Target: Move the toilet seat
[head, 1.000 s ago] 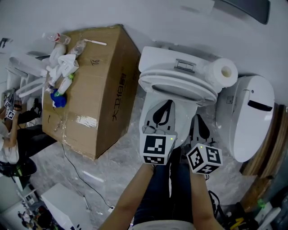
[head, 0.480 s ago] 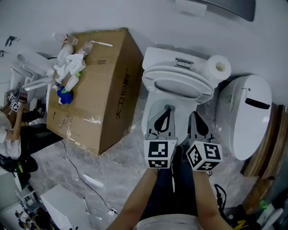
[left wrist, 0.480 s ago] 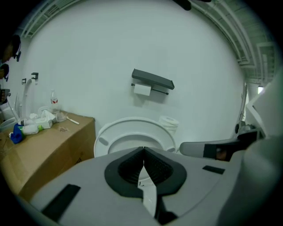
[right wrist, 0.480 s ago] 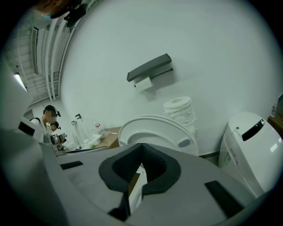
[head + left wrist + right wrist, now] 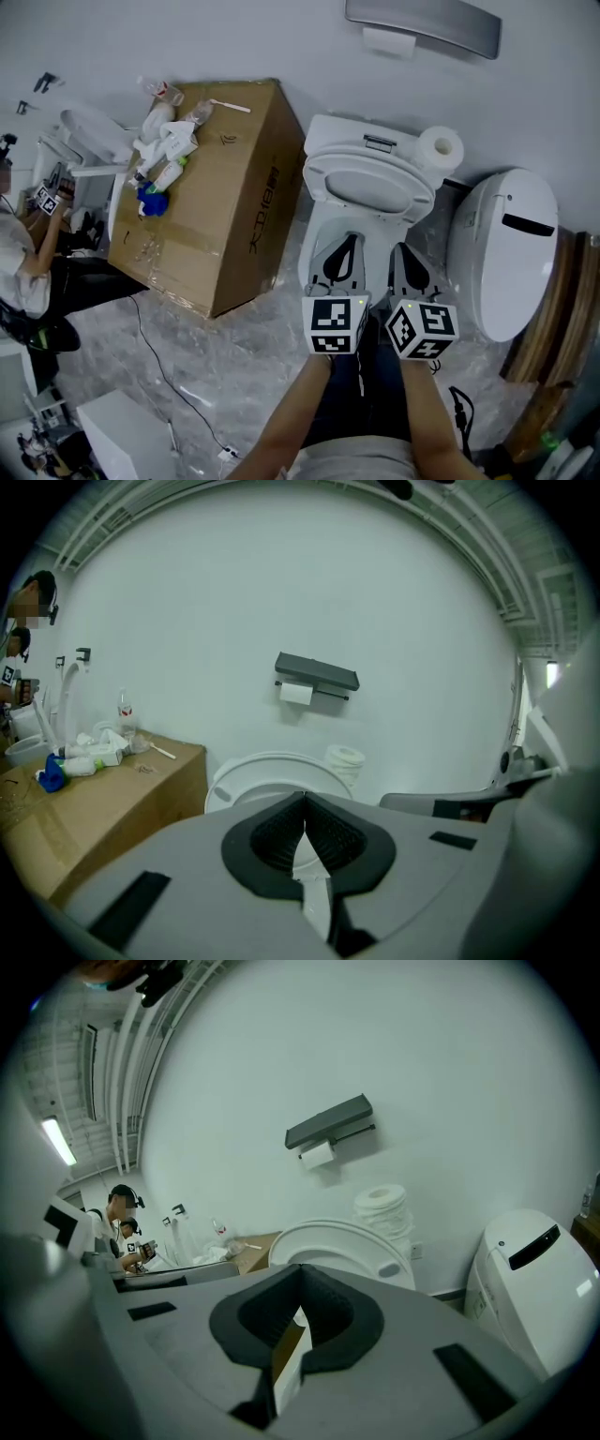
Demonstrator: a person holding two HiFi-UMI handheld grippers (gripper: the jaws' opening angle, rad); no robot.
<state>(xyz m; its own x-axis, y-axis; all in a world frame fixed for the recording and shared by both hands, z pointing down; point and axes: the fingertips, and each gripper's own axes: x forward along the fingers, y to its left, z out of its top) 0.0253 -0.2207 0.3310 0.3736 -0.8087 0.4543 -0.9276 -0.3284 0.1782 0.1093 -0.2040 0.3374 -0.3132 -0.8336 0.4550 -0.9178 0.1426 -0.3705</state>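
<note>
The white toilet [image 5: 349,131] stands against the wall with its oval seat and lid [image 5: 367,185] raised, leaning back toward the tank. The same raised seat and lid [image 5: 267,772] [image 5: 339,1244] stand ahead of both gripper cameras. My left gripper [image 5: 350,238] and right gripper [image 5: 399,249] hang side by side over the front of the bowl, short of the seat. Each one is shut with nothing between its jaws, as the left gripper [image 5: 303,803] and right gripper [image 5: 300,1281] show in their own views. The bowl is mostly hidden under them.
A large cardboard box [image 5: 211,220] with bottles and wrappers on top stands left of the toilet. A toilet paper roll [image 5: 441,147] sits on the tank. A white bin [image 5: 506,248] stands at the right, a paper holder [image 5: 422,26] on the wall. A person [image 5: 23,258] sits far left.
The head view has shifted, so the toilet and box sit higher in frame. Both grippers stay shut and side by side, a little farther back from the raised seat.
</note>
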